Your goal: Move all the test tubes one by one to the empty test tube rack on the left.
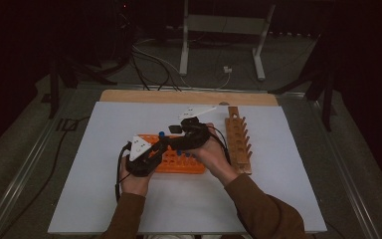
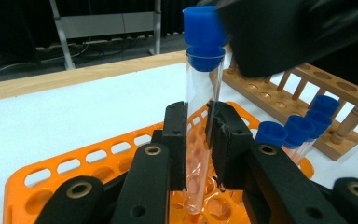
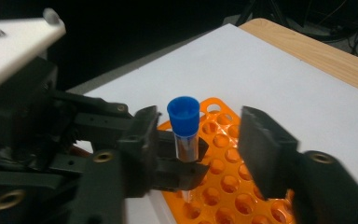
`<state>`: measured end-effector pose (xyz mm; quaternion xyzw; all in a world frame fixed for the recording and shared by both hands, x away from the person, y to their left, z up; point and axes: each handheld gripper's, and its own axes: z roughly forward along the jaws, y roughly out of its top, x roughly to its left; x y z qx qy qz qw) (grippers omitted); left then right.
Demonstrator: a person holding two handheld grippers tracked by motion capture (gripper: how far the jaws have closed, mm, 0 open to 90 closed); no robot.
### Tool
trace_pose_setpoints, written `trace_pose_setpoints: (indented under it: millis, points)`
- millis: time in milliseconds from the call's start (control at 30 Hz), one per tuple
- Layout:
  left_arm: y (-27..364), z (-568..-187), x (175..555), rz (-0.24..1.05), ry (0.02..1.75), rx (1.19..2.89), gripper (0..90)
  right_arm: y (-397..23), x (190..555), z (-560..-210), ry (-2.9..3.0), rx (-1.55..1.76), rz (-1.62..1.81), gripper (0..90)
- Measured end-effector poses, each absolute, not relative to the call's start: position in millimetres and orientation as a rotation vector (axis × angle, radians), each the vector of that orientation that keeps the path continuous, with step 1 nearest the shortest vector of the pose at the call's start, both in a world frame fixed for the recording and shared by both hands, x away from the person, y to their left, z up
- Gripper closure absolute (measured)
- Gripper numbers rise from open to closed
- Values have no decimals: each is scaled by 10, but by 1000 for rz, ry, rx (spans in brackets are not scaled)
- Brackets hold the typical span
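The left claw is pinching a clear tube with a blue cap. Its two pads press on the glass from either side, low down on the tube's length, and the tube's round bottom sits in or just over a hole of the orange rack; the pictures do not settle which. The tube's long axis runs close to upright, cap end pointing up and away from the left claw's jaws, leaning slightly off vertical in the left gripper view.

The right claw stands spread. Its jaws flank the same tube, one on each side of the cap, and neither pad touches it. From this claw the tube lies straight ahead, between the jaws and slightly nearer the left-hand one in its own view. The left claw reaches in from that same side and crosses just under the cap, so the two claws sit one above the other along the tube.

In the high view both claws meet over the rack, left claw and right claw nearly touching. The wooden rack lies beyond the right hand, well apart from the tube.

The left claw is the one with the tube, and the coming move, as I judge it, follows the tube's axis: straight down into the hole, or straight up out of it. Three more capped tubes stand in the rack beside the left claw.
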<state>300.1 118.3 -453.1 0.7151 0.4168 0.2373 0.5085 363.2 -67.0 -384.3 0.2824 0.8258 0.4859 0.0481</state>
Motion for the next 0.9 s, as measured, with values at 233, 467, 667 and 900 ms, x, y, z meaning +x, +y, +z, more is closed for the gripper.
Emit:
trace_pose_setpoints:
  millis: [233, 467, 667, 900]
  points:
    - [1179, -4551, 3008, 561, 1013, 1714, 781, -781, 3639, -3786, 2452, 860, 1463, 196]
    - [1167, -4567, 3005, 540, 1007, 1710, 781, -989, 3705, -3803, 2389, 920, 1418, 150]
    - [1135, -4615, 3006, 510, 1006, 1718, 781, -1141, 3749, -3848, 2350, 970, 1416, 103]
    - [1064, -4653, 3002, 497, 990, 1739, 781, -1342, 3776, -3889, 2308, 1023, 1410, 86]
